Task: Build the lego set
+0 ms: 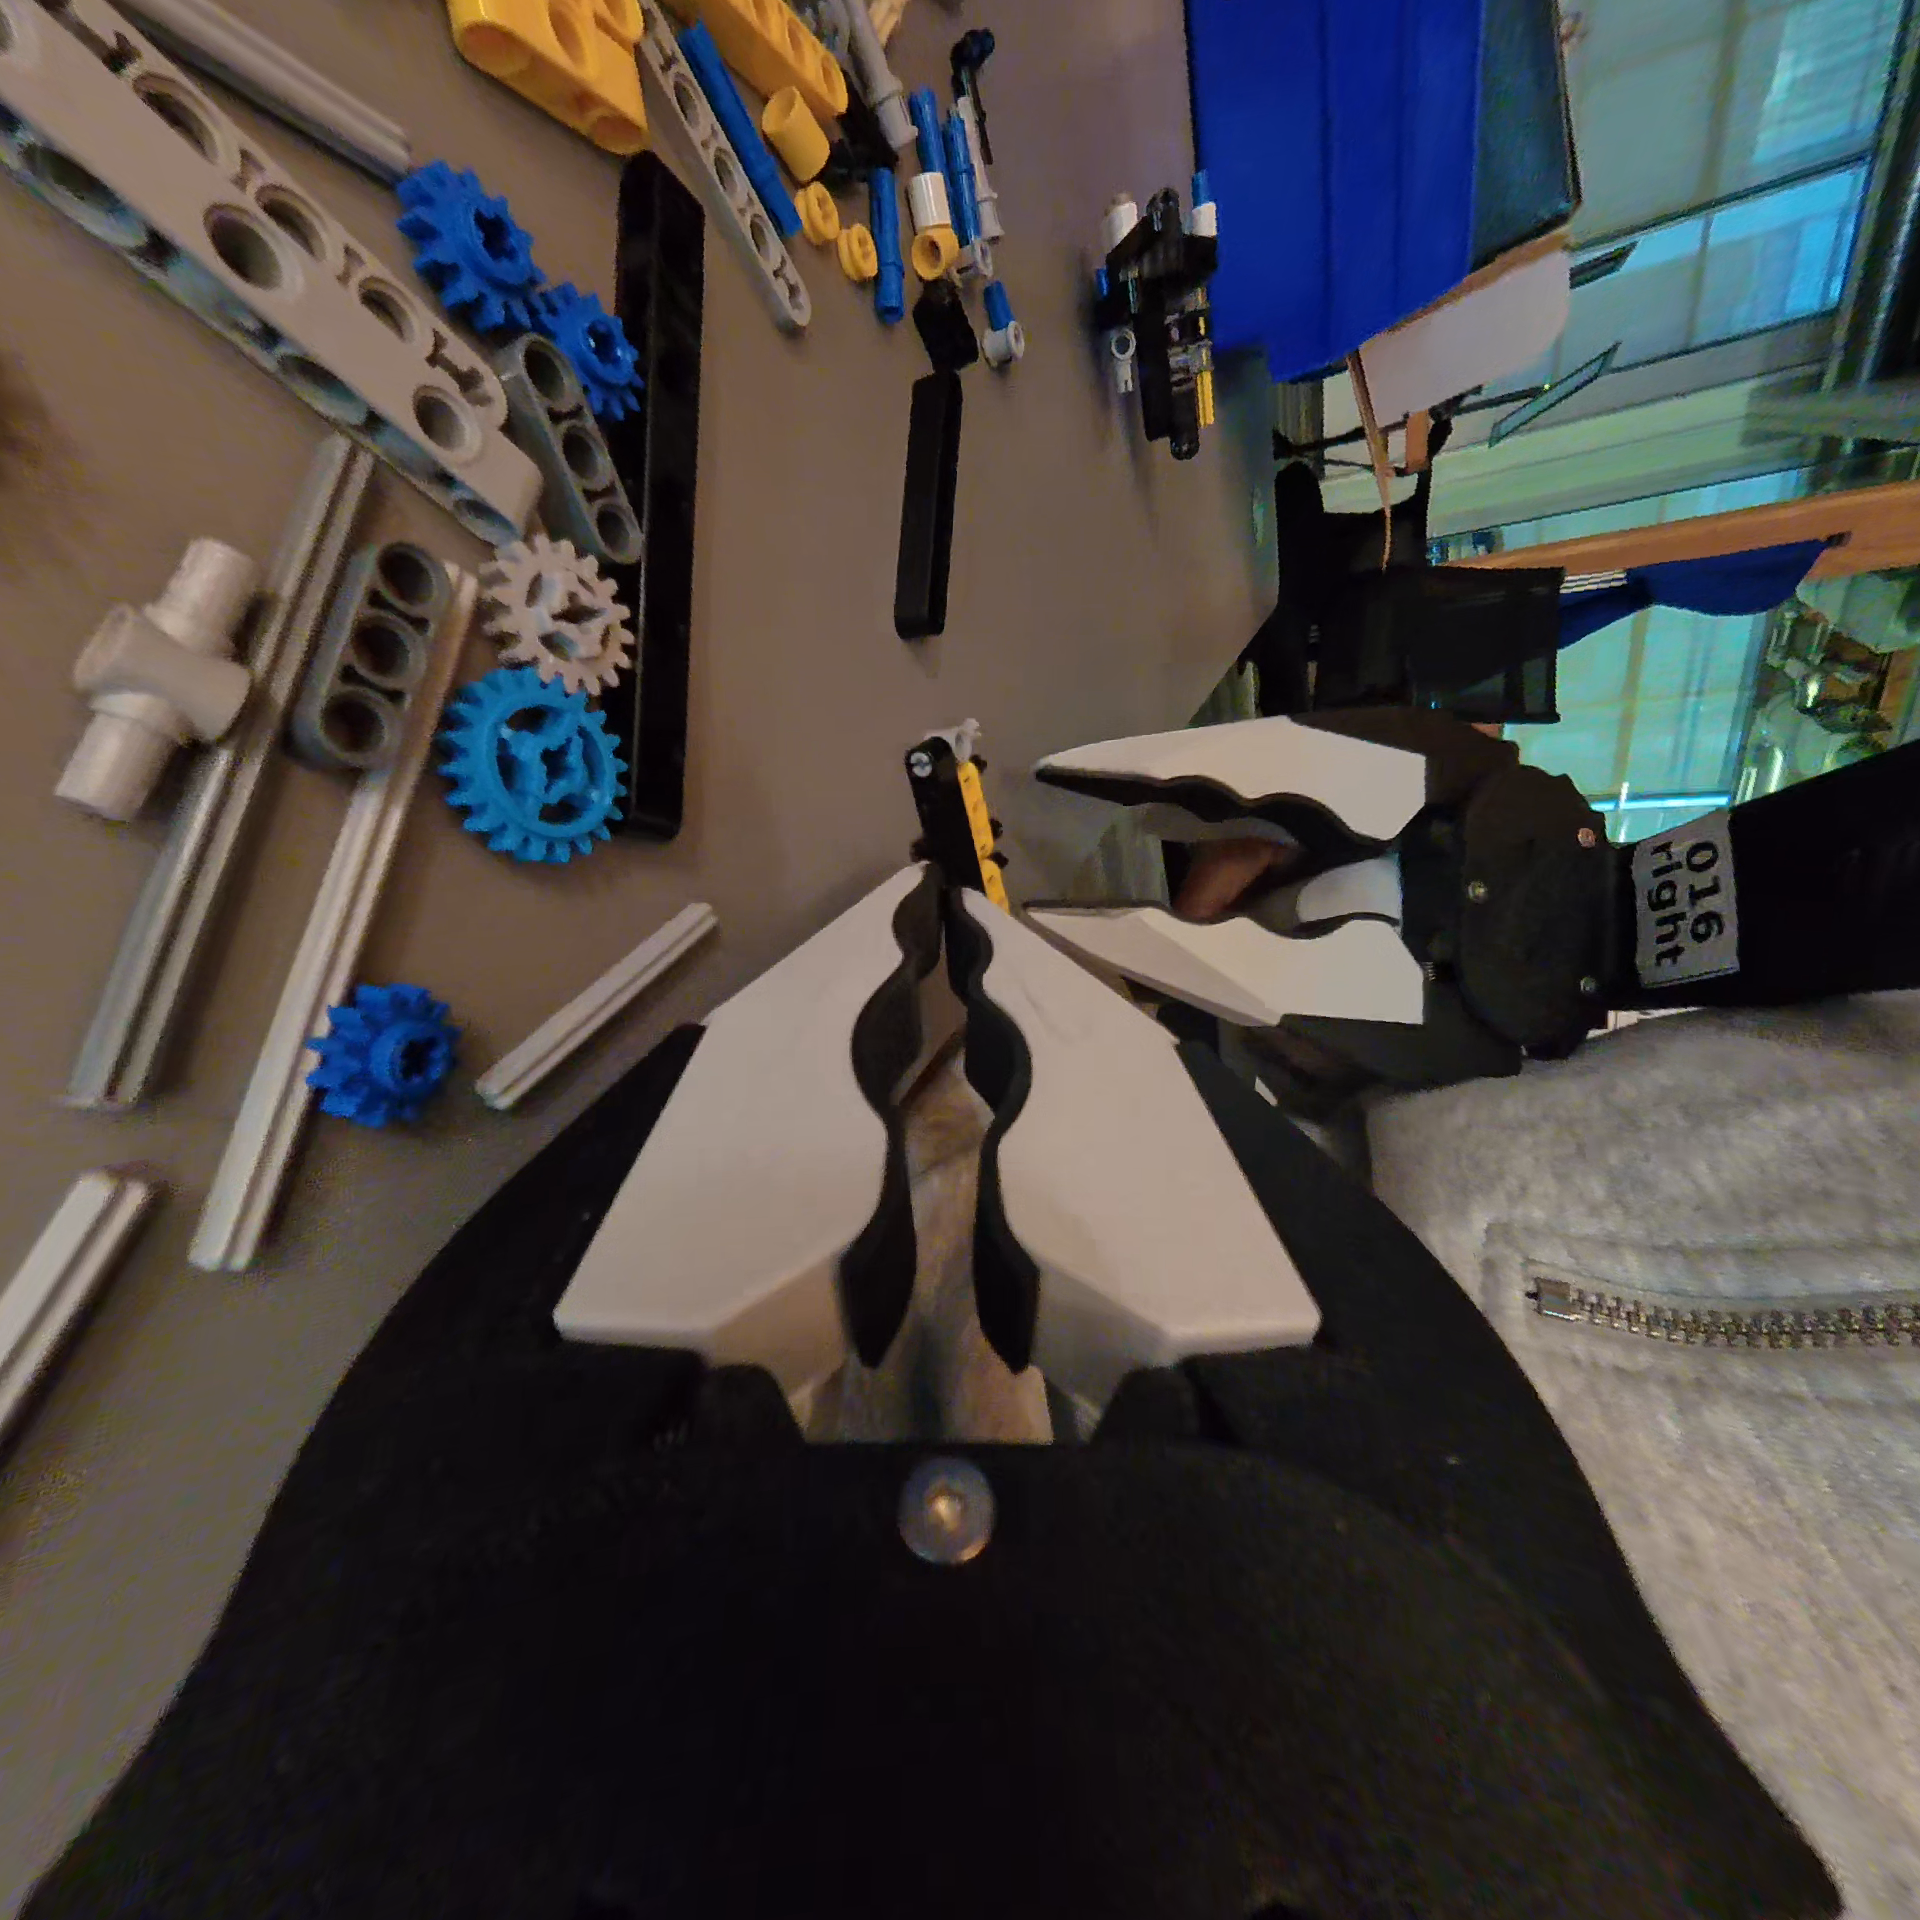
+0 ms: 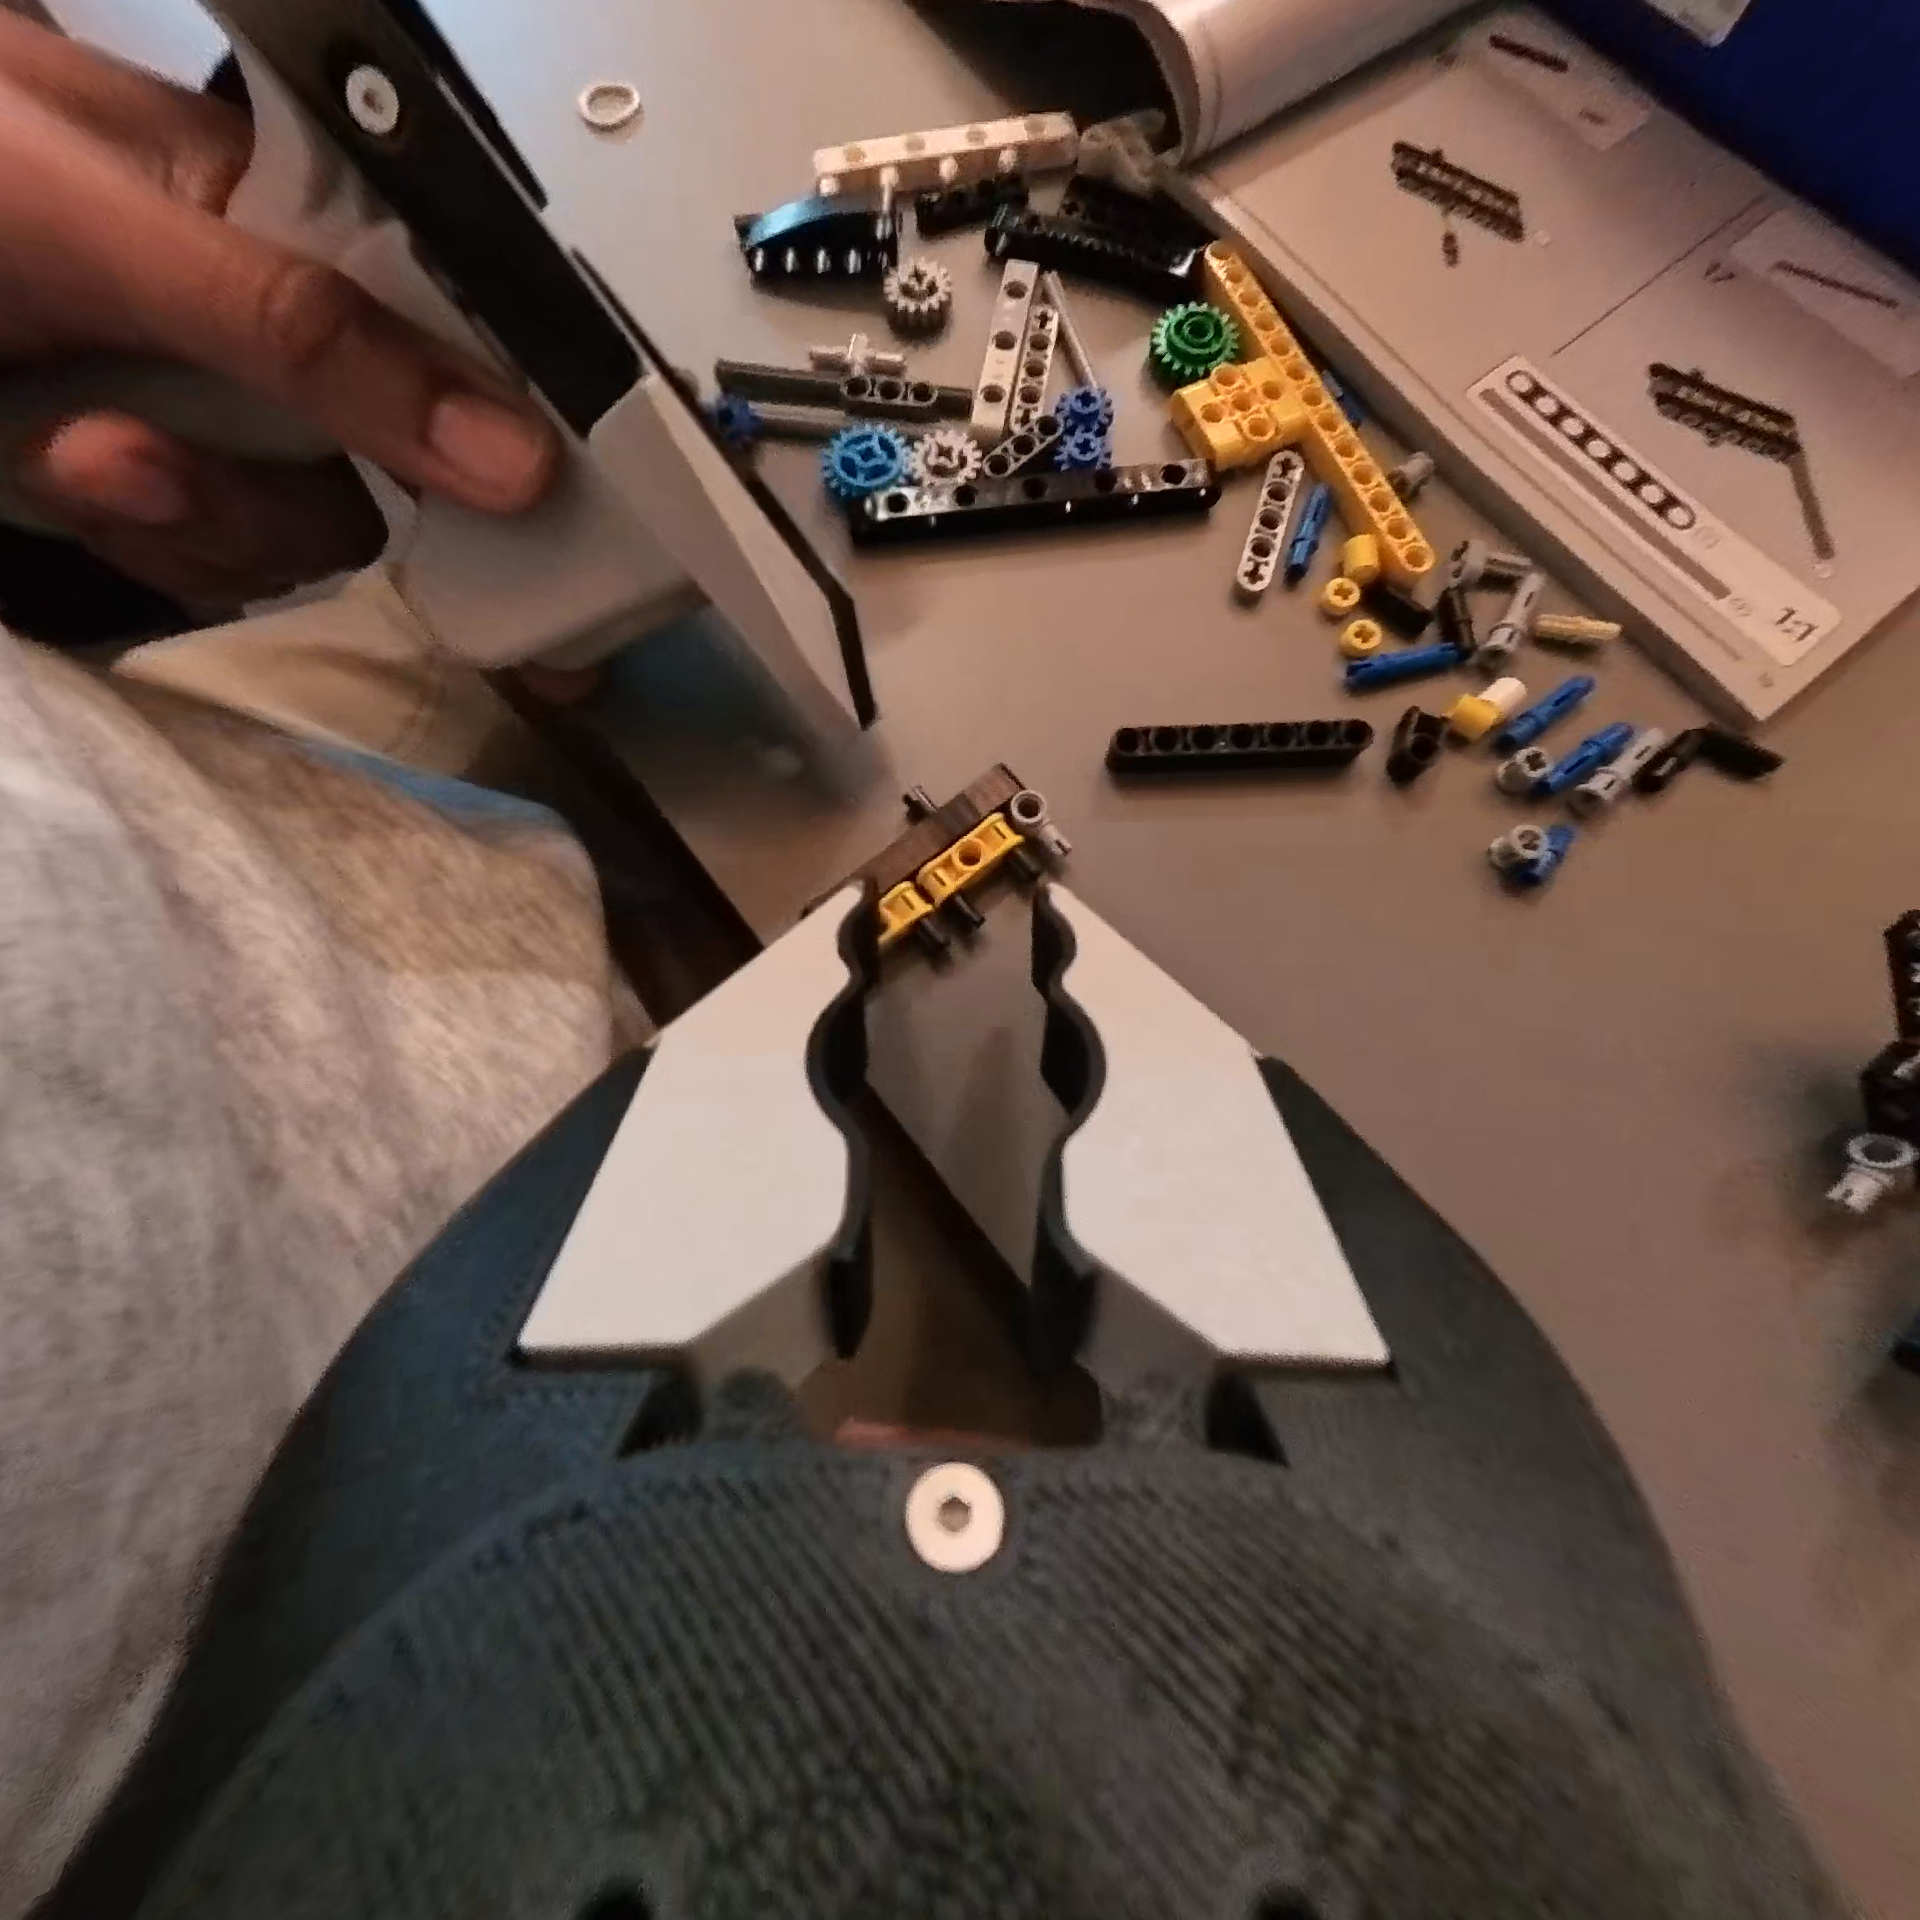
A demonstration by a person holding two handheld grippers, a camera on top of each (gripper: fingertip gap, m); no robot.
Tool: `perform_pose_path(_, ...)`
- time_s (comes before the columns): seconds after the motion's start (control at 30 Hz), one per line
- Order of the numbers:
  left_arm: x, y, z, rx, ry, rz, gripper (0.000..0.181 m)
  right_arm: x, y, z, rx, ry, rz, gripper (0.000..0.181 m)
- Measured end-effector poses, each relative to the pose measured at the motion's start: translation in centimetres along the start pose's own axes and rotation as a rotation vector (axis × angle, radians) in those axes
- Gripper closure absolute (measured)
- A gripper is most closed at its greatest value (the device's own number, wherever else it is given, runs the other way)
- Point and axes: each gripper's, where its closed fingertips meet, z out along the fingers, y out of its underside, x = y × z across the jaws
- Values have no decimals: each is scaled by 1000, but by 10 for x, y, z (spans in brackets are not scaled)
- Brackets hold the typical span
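The left gripper (image 1: pixel 948 899) is clenched on the black-and-yellow assembly (image 1: pixel 956 805), which juts beyond its fingertips. The right gripper (image 2: pixel 951 914), fingers spread, brackets the assembly's yellow side.

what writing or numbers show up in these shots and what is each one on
I won't quote any writing; this is what bears it.
Grey label behind the right gripper: short printed text, sharp enough to read.
Open instruction booklet: small print and figures beside the diagrams, mostly blurred.
Lego pieces, including the black and yellow assembly in the left gripper: no writing visible.
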Motion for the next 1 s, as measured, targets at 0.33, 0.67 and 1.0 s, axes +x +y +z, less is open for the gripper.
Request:
perform_pose_path(0.33, 9, 12, -2, 37, 24, 15, 181, -8, -5, 13, 44, 3, 114, 137)
perform_pose_path(0.67, 17, 21, -7, 70, 52, 27, 181, -4, 1, 14, 53, 78, 85, 149)
perform_pose_path(1.0, 23, 21, -10, 116, 111, 13, 179, -1, 4, 7, 67, 135, -2, 176)
